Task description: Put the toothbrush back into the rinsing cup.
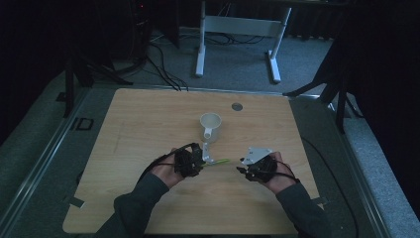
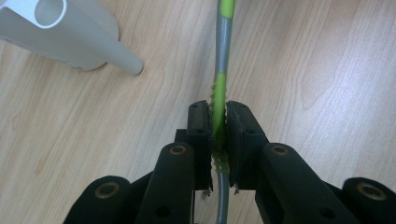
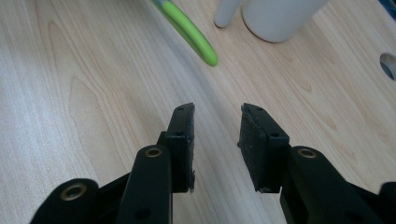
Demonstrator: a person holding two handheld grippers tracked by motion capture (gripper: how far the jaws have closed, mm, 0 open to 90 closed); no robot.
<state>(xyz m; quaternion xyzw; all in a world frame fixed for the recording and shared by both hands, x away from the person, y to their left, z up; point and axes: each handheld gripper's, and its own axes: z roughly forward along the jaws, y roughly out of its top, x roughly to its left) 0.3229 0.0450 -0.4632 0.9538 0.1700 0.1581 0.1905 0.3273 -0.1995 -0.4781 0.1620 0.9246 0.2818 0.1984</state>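
High view: left gripper [image 1: 198, 161] and right gripper [image 1: 246, 170] over the table [image 1: 148, 129] middle, nearer its front edge; white mug [image 1: 210, 126] just behind, interior unclear. Wide bare wood all around.
Left gripper view: jaws clamped tight on green-grey tool [image 2: 221, 84]; mug [image 2: 60, 32] well aside.
Right gripper view: jaws part open, nothing between; tool tip [image 3: 194, 35] ahead, mug [image 3: 275, 16] beyond.

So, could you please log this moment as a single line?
left gripper: shut on toothbrush | right gripper: open, nothing between pads | mug: upright on table, beyond both grippers
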